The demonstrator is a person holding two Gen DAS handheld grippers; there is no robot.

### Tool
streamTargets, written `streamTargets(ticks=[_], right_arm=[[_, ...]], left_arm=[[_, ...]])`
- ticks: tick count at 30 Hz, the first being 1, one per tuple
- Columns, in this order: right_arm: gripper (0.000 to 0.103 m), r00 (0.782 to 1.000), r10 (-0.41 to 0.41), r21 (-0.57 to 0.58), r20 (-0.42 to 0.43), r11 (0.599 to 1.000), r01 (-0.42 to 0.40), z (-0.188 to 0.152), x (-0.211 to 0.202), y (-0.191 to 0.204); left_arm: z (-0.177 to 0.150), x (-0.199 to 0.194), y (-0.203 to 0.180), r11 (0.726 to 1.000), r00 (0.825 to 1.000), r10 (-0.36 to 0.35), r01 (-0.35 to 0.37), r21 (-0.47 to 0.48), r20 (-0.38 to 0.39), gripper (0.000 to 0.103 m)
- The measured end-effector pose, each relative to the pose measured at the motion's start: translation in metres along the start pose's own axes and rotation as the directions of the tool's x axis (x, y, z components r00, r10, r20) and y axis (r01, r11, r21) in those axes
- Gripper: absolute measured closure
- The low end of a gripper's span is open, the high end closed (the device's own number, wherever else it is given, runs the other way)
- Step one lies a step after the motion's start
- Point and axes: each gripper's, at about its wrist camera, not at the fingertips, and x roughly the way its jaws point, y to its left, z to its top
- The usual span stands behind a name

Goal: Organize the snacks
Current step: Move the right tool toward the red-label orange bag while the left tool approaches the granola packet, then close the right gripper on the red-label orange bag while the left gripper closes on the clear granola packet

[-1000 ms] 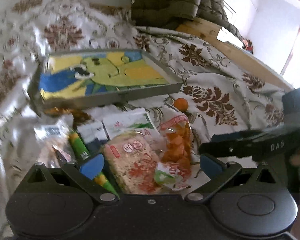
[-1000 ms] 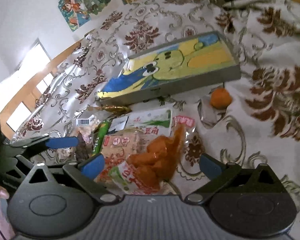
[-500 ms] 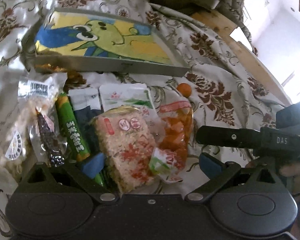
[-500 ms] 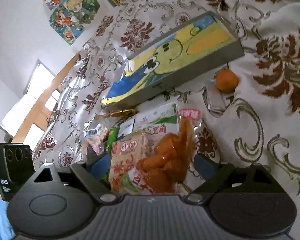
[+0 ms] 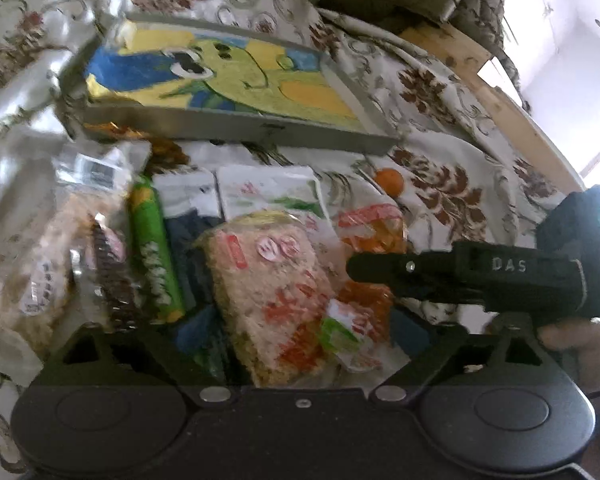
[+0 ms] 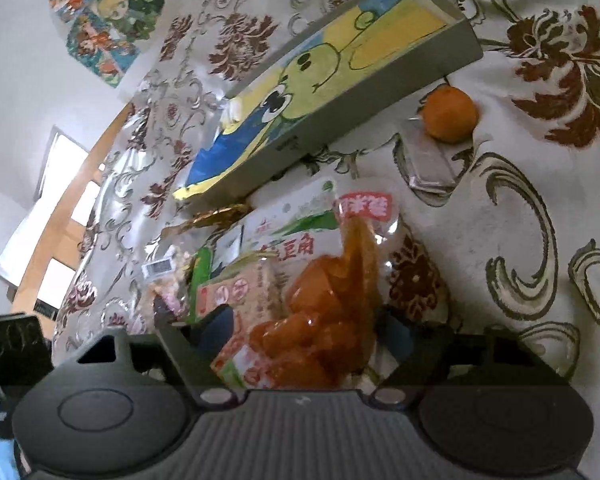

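Snack pile sits on floral cloth (image 6: 532,240), just in front of grey tray (image 5: 236,130) w/ cartoon frog liner. R gripper (image 6: 306,330) low over the pile, fingers apart, straddling clear bag of orange snacks (image 6: 324,320); pads either side but can't tell if touching, not clamped. L gripper (image 5: 300,330) also on the pile, fingers apart, rice-cracker pack (image 5: 276,292) between them; no visible grip. In L view the R gripper body crosses from the right, its tip over the orange bag (image 5: 372,248). Left of the cracker pack: green tube pack (image 5: 154,252) lying lengthwise, then dark-filled clear pack (image 5: 108,272) and pale puffed-snack bag (image 5: 40,272) w/ barcode label. Behind cracker pack: white/green pouch (image 6: 296,220) and a dark blue/white pack (image 5: 188,216), both flat. Gold wrapper (image 6: 218,214) touching tray front wall. Mandarin (image 6: 450,114) apart from pile, beside tray's R corner, small silver foil pack (image 6: 430,160) just beside it. Tray holds no snacks that I can see.
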Motion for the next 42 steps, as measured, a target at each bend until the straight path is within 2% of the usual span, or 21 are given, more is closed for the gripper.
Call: streamTargets(ticks=[2, 8, 10, 13, 18, 20, 21, 22, 24, 26, 27, 31, 38, 40, 42], right_arm=[[0.046, 0.999, -0.046, 0.015, -0.004, 0.999, 0.046, 0.001, 0.0, 0.002], [0.048, 0.997, -0.073, 0.011, -0.019, 0.997, 0.073, -0.001, -0.002, 0.006], [0.048, 0.997, -0.075, 0.008, -0.023, 0.997, 0.075, -0.001, -0.002, 0.006], [0.047, 0.996, -0.08, -0.002, -0.026, 0.997, 0.08, -0.002, -0.001, 0.006], [0.045, 0.995, -0.097, -0.018, -0.027, 0.995, 0.097, -0.003, -0.002, 0.009], [0.045, 0.994, -0.1, -0.012, -0.032, 0.995, 0.099, -0.003, -0.002, 0.008], [0.044, 0.995, -0.098, -0.005, -0.034, 0.995, 0.098, -0.002, -0.002, 0.008], [0.044, 0.995, -0.097, -0.001, -0.035, 0.995, 0.097, -0.002, -0.002, 0.007], [0.045, 0.995, -0.097, -0.006, -0.037, 0.995, 0.096, -0.002, -0.002, 0.007], [0.047, 0.994, -0.101, -0.014, -0.035, 0.995, 0.1, -0.001, -0.003, 0.006], [0.047, 0.994, -0.103, -0.014, -0.035, 0.995, 0.103, -0.001, -0.003, 0.005], [0.048, 0.994, -0.103, 0.004, -0.037, 0.995, 0.103, 0.0, -0.003, 0.003], [0.051, 0.99, -0.125, 0.007, -0.061, 0.992, 0.126, -0.001, -0.002, 0.008], [0.053, 0.992, -0.111, 0.035, -0.065, 0.993, 0.113, -0.001, -0.002, 0.004], [0.053, 0.994, -0.088, 0.082, -0.066, 0.992, 0.094, 0.0, -0.002, -0.002]], left_arm=[[0.0, -0.002, 0.003, 1.0, 1.0, 0.006, -0.006, -0.023, 0.022, 0.021], [0.004, -0.008, 0.011, 0.997, 0.998, -0.01, 0.014, -0.078, 0.057, 0.033], [0.004, -0.006, 0.011, 0.997, 0.999, -0.01, 0.013, -0.07, 0.049, 0.033], [0.003, 0.002, 0.01, 0.999, 0.999, 0.026, -0.025, -0.045, 0.018, 0.032], [0.003, 0.006, 0.008, 1.0, 1.0, 0.027, -0.027, -0.016, 0.011, 0.03], [0.005, 0.004, 0.009, 1.0, 1.0, 0.028, -0.028, -0.015, 0.008, 0.039], [0.005, 0.003, 0.009, 0.999, 1.0, 0.03, -0.03, -0.017, 0.007, 0.047], [0.007, 0.002, 0.01, 0.999, 1.0, 0.023, -0.022, -0.026, 0.007, 0.055], [0.008, -0.002, 0.013, 0.998, 1.0, -0.013, 0.014, -0.056, 0.013, 0.062], [0.009, -0.005, 0.013, 0.993, 0.996, -0.085, 0.087, -0.084, 0.02, 0.069], [0.009, -0.006, 0.011, 0.99, 0.993, -0.113, 0.115, -0.084, 0.022, 0.069], [0.007, -0.005, 0.001, 0.992, 0.992, -0.123, 0.124, -0.02, 0.024, 0.069], [0.004, 0.014, 0.023, 0.975, 0.987, -0.157, 0.15, -0.162, -0.031, 0.069], [0.005, 0.016, 0.029, 0.96, 0.982, -0.188, 0.178, -0.215, -0.032, 0.069], [0.005, 0.018, 0.037, 0.932, 0.972, -0.235, 0.219, -0.291, -0.024, 0.067]])
